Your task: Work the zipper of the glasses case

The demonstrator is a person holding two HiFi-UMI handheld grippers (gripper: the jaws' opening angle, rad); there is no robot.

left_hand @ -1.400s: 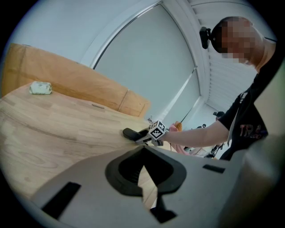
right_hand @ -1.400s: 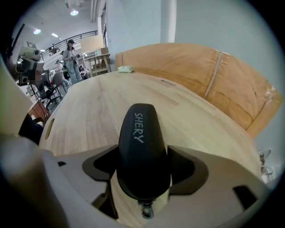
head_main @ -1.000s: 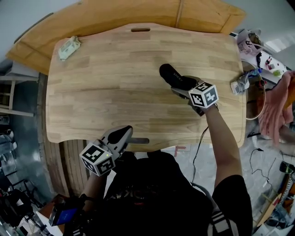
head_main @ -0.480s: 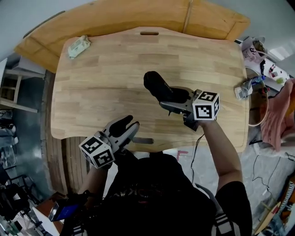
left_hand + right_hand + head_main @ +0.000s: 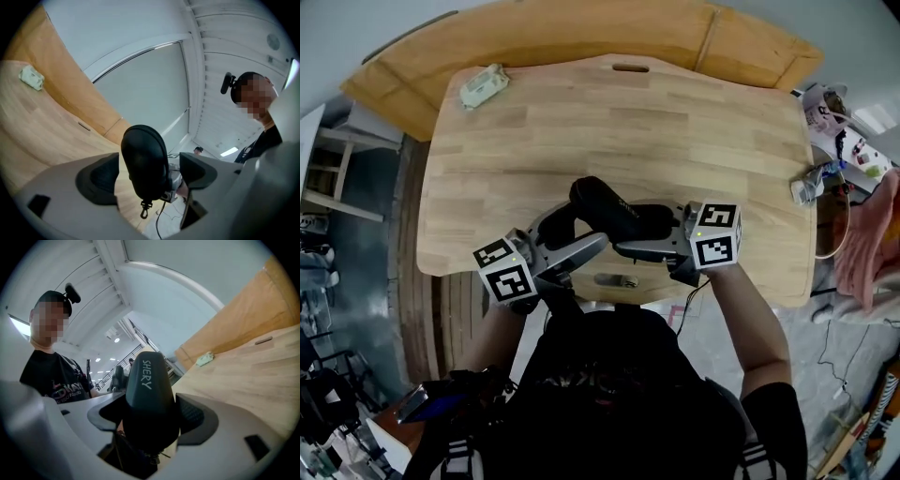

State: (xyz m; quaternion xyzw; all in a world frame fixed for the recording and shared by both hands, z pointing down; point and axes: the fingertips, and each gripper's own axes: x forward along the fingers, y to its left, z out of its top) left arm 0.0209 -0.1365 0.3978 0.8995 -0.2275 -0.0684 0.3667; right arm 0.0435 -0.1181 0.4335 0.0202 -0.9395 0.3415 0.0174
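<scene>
The black glasses case (image 5: 605,208) hangs above the near edge of the wooden table (image 5: 694,131). My right gripper (image 5: 636,230) is shut on its right end; in the right gripper view the case (image 5: 149,385), lettered SHERY, fills the space between the pads. My left gripper (image 5: 577,232) is at the case's left end and its jaws are opening. In the left gripper view the case (image 5: 144,159) stands between the two pads with a gap on each side. A small metal zipper pull (image 5: 146,210) dangles from its lower end.
A pale packet (image 5: 483,86) lies at the table's far left corner. A slot (image 5: 630,67) is cut near the far edge, and a larger wooden board (image 5: 581,33) lies behind. Clutter and cables (image 5: 814,180) crowd the right side. A person's upper body shows in both gripper views.
The right gripper carried the case from mid-table toward the near edge and left. The left gripper rose from below the table edge to the case's left end, and its jaws went from shut to wide.
</scene>
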